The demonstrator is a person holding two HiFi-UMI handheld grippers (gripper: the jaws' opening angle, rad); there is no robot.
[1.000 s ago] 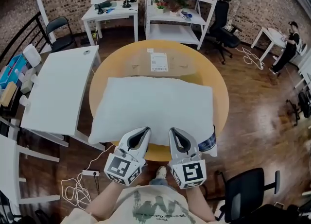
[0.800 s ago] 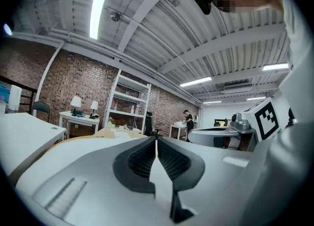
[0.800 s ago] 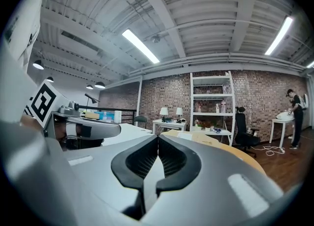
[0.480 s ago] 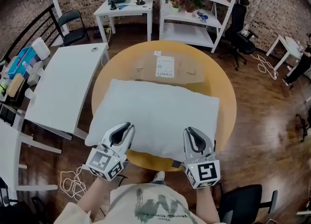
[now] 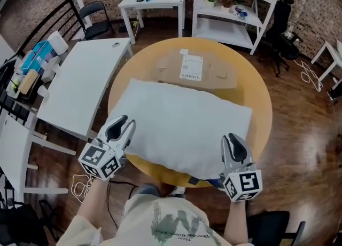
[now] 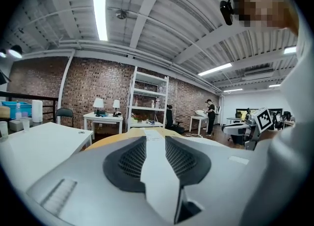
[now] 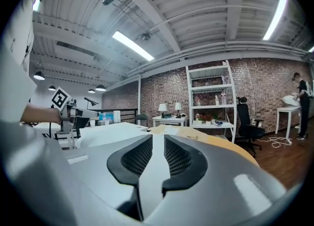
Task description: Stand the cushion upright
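**A:** Where does the cushion lie?

**B:** We see the white cushion (image 5: 181,122) flat on the round yellow table (image 5: 254,98). One long edge faces us and runs close to the table's near rim. A flat piece of cardboard (image 5: 211,74) with a printed label lies on the table beyond it.

**A:** And where are we holding the tongs?

**B:** One pair is at each end of that near edge, well apart. The left tongs (image 5: 122,126) sit at the cushion's near left corner, with their tips right at its border. The right tongs (image 5: 233,142) sit at the near right corner, with their tips just over the cloth. Both point away from us, nearly level.

**A:** How do the jaws stand?

**B:** Both pairs are narrow, and they have just been opening. Each gripper view shows the dark pads a little apart with a slim pale strip in the gap. We see neither pair pressing on the cushion, so it lies loose between our two pairs of tongs.
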